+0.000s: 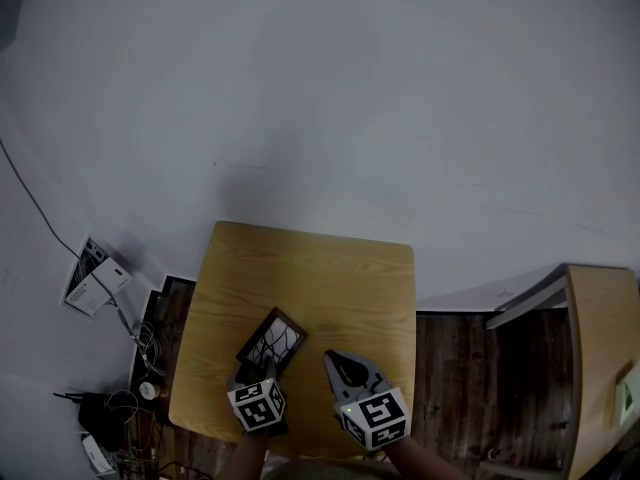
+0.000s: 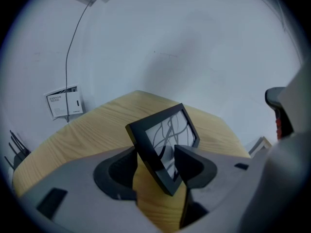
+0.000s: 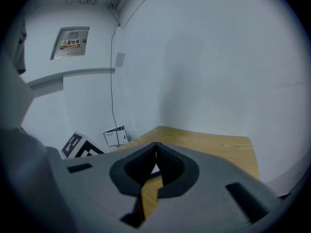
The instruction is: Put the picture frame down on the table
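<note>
A small black picture frame with a white print of dark curved lines stands tilted between the jaws of my left gripper, which is shut on its lower corner. In the head view the frame hangs just over the near left part of the wooden table, with the left gripper behind it. My right gripper is beside it to the right over the table's near edge, shut with nothing held; its jaws meet at the tips.
A white wall rises behind the table. A white box and tangled cables lie on the floor at the left. Dark plank floor and a wooden cabinet are at the right.
</note>
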Action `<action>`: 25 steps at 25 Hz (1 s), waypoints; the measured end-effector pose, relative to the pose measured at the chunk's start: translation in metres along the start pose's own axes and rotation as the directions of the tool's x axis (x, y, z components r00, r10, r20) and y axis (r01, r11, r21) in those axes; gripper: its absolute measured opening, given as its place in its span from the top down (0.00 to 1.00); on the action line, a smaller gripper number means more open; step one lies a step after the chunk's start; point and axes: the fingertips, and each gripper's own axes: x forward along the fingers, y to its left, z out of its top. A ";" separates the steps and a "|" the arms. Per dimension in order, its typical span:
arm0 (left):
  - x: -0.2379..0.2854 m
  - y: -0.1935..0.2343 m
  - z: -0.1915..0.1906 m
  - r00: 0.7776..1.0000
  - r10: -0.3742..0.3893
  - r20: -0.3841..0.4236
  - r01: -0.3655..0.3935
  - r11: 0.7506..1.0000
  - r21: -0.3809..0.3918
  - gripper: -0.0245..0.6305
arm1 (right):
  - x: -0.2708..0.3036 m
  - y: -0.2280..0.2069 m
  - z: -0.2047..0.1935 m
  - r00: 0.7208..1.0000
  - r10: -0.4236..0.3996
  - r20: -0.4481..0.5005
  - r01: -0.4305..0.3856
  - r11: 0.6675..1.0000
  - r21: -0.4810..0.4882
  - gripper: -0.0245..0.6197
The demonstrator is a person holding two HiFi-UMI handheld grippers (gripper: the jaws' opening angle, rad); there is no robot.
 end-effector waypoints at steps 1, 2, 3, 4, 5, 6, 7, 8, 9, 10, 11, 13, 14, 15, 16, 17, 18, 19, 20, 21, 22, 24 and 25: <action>0.001 0.001 0.000 1.000 0.002 0.000 -0.002 1.000 -0.001 0.63 | 0.000 0.000 0.000 1.000 0.002 0.000 -0.002 1.000 -0.001 0.96; 0.001 0.002 0.000 1.000 0.006 -0.001 -0.006 1.000 -0.003 0.63 | 0.001 0.000 -0.001 1.000 0.003 -0.001 -0.003 1.000 -0.001 0.96; 0.002 0.004 0.000 1.000 0.012 -0.001 -0.012 1.000 -0.006 0.63 | 0.001 0.001 -0.001 1.000 0.004 -0.002 -0.004 1.000 -0.001 0.96; 0.003 0.006 0.000 1.000 0.022 -0.002 -0.022 1.000 -0.007 0.62 | 0.001 0.000 -0.001 1.000 0.004 -0.002 -0.004 1.000 0.000 0.96; 0.003 0.008 -0.001 0.999 0.032 -0.004 -0.032 0.999 -0.009 0.61 | 0.001 0.000 -0.001 1.000 0.005 -0.003 -0.005 1.000 0.000 0.96; 0.004 0.009 -0.001 0.999 0.042 -0.008 -0.042 0.999 -0.013 0.61 | 0.001 0.000 -0.001 1.000 0.005 -0.003 -0.005 1.000 0.001 0.96; 0.005 0.011 -0.002 0.999 0.047 -0.013 -0.047 0.999 -0.021 0.60 | 0.001 -0.001 -0.002 1.000 0.005 -0.004 -0.005 1.000 0.002 0.96; 0.006 0.011 -0.003 0.999 0.048 -0.017 -0.048 0.998 -0.033 0.59 | 0.001 -0.001 -0.002 1.000 0.006 -0.005 -0.006 1.000 0.003 0.96; 0.006 0.012 -0.004 0.999 0.046 -0.020 -0.047 0.998 -0.045 0.59 | 0.001 -0.001 -0.002 1.000 0.006 -0.006 -0.006 1.000 0.004 0.96; 0.007 0.013 -0.005 0.999 0.046 -0.021 -0.047 0.997 -0.053 0.59 | 0.001 -0.001 -0.003 1.000 0.006 -0.006 -0.006 1.000 0.004 0.96; 0.008 0.014 -0.006 0.999 0.050 -0.022 -0.051 0.997 -0.056 0.59 | 0.002 -0.002 -0.003 1.000 0.006 -0.007 -0.005 1.000 0.004 0.96; 0.009 0.017 -0.007 0.997 0.074 -0.028 -0.075 0.996 -0.047 0.58 | 0.002 -0.002 -0.003 1.000 0.005 -0.007 -0.005 1.000 0.005 0.96; 0.010 0.019 -0.008 0.995 0.092 -0.033 -0.093 0.995 -0.034 0.58 | 0.002 -0.002 -0.003 1.000 0.006 -0.007 -0.006 1.000 0.005 0.96; 0.010 0.020 -0.008 0.994 0.106 -0.036 -0.107 0.994 -0.018 0.58 | 0.002 -0.003 -0.003 1.000 0.006 -0.007 -0.006 1.000 0.005 0.96; 0.010 0.020 -0.009 0.993 0.113 -0.037 -0.113 0.994 -0.007 0.59 | 0.002 -0.003 -0.003 1.000 0.007 -0.007 -0.007 1.000 0.006 0.96; 0.010 0.020 -0.009 0.993 0.112 -0.037 -0.112 0.994 -0.005 0.59 | 0.002 -0.003 -0.003 1.000 0.007 -0.007 -0.007 1.000 0.006 0.96; 0.010 0.020 -0.009 0.993 0.110 -0.037 -0.110 0.994 -0.008 0.59 | 0.002 -0.003 -0.003 1.000 0.008 -0.007 -0.008 1.000 0.007 0.96; 0.010 0.020 -0.009 0.993 0.109 -0.037 -0.110 0.994 -0.012 0.59 | 0.003 -0.003 -0.004 1.000 0.009 -0.007 -0.009 1.000 0.008 0.96; 0.010 0.021 -0.008 0.993 0.111 -0.037 -0.112 0.994 -0.016 0.59 | 0.003 -0.003 -0.004 1.000 0.010 -0.007 -0.010 1.000 0.008 0.96; 0.009 0.022 -0.008 0.993 0.114 -0.035 -0.115 0.993 -0.018 0.59 | 0.003 -0.003 -0.004 1.000 0.011 -0.007 -0.011 1.000 0.008 0.96; 0.008 0.023 -0.008 0.992 0.118 -0.034 -0.119 0.993 -0.019 0.60 | 0.003 -0.002 -0.004 1.000 0.012 -0.007 -0.012 1.000 0.008 0.96; 0.006 0.025 -0.007 0.992 0.121 -0.030 -0.122 0.992 -0.020 0.62 | 0.004 -0.001 -0.003 1.000 0.014 -0.005 -0.014 1.000 0.008 0.96; 0.004 0.025 -0.006 0.993 0.119 -0.028 -0.120 0.993 -0.021 0.62 | 0.004 0.000 -0.002 1.000 0.014 -0.002 -0.014 1.000 0.007 0.96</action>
